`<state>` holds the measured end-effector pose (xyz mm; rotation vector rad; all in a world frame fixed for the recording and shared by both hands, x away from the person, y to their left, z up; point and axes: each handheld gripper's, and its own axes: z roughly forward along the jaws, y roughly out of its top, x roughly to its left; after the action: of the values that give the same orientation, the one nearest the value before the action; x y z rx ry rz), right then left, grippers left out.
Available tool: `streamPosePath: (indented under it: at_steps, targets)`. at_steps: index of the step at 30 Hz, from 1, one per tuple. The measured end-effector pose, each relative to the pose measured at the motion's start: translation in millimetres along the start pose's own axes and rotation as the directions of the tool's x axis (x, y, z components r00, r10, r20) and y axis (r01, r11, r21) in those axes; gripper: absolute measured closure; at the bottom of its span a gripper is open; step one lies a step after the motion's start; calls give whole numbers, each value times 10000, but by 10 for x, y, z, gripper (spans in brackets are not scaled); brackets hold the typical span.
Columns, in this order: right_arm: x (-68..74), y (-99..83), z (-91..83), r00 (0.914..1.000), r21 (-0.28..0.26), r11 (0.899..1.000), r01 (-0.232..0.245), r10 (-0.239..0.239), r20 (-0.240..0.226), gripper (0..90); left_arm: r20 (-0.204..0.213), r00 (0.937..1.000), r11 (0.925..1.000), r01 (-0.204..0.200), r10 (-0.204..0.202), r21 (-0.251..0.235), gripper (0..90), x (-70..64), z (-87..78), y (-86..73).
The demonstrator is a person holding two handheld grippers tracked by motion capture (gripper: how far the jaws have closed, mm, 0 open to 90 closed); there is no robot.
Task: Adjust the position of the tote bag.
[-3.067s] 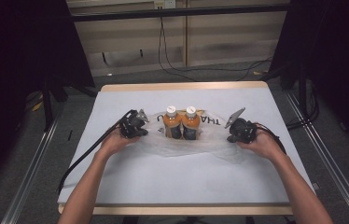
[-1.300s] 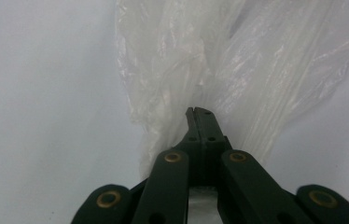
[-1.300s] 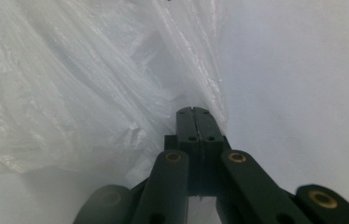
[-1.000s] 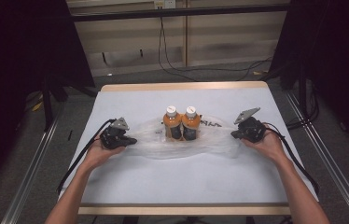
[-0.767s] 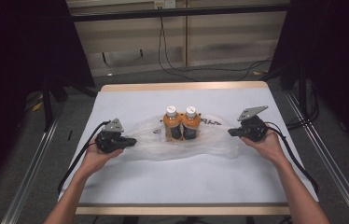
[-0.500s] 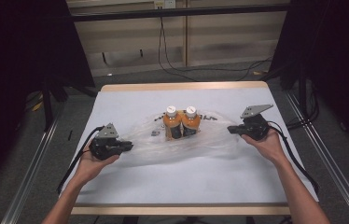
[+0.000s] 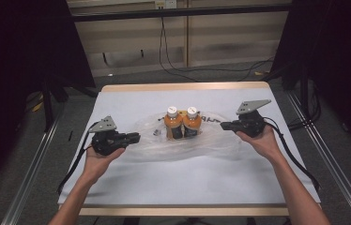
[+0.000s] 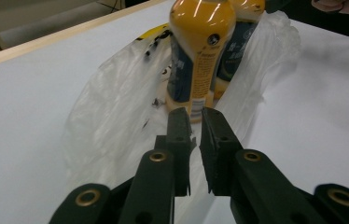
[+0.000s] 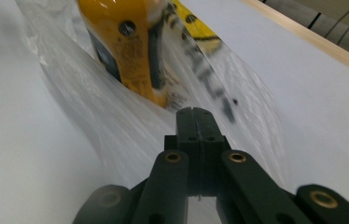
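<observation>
Two orange bottles with white caps, the left one [image 7: 173,125] and the right one [image 7: 192,124], stand upright side by side on a clear plastic bag [image 7: 211,140] spread flat mid-table. My left gripper [image 7: 137,137] lies at the bag's left edge. In the left gripper view its jaws [image 8: 196,116] stand a little apart, pointing at the near bottle [image 8: 198,56], with bag film [image 8: 116,121] beneath them. My right gripper [image 7: 222,125] is at the bag's right end. In the right gripper view its jaws [image 9: 195,111] are pressed together on the bag film [image 9: 238,116], with a bottle [image 9: 121,42] just beyond.
A white sheet [image 7: 187,178] covers the table, which has a wooden rim [image 7: 183,86]. Metal rails [image 7: 28,187] run along both sides. Cables [image 7: 173,65] lie on the floor behind. Dark curtains stand left and right.
Both hands have drawn apart, the left gripper going left and toward me, the right slightly right. The bag is spread wider and flatter, and the bottles have stayed put.
</observation>
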<state>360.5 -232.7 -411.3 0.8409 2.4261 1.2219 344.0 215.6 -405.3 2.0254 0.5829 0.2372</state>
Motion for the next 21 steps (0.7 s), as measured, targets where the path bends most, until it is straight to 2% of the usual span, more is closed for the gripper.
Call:
streamPosePath:
  at_steps: [3,7,9,11,13,15,16,18,19,20,21]
  targets:
    - [27,118,98,9997,-75,9999,137,-139,-180,900,405,9982,9987,-453,443,243,841,-142,118,63]
    - [44,240,277,9990,96,9996,268,-264,-374,900,736,9970,9992,-276,254,292,866,-147,384,144]
    - [45,288,354,9986,135,9995,279,-272,-451,900,708,9973,9993,-201,178,321,884,-126,534,190]
    - [45,324,435,9984,214,9994,275,-264,-491,900,881,9961,9997,-65,43,254,895,-131,683,234]
    - [44,351,528,9980,390,9986,359,-338,-541,900,864,9959,9987,-292,256,414,900,-161,824,271]
    - [36,366,618,9976,580,9977,364,-329,-603,900,969,9952,9985,-206,156,510,900,-171,945,282]
    - [28,366,661,9977,661,9970,411,-374,-568,900,803,9966,9978,-231,180,626,900,-192,991,287]
    - [1,353,729,9974,721,9969,328,-280,-662,900,928,9954,9960,-306,228,836,900,-199,1086,283]
    - [-11,347,759,9975,780,9965,309,-257,-659,900,808,9966,9957,-263,191,889,900,-205,1124,277]
    - [-18,342,786,9972,866,9958,312,-251,-700,900,989,9950,9964,-175,92,827,900,-206,1157,262]
    - [-19,341,812,9976,943,9950,327,-267,-641,900,903,9957,9950,-308,223,945,900,-214,1179,251]
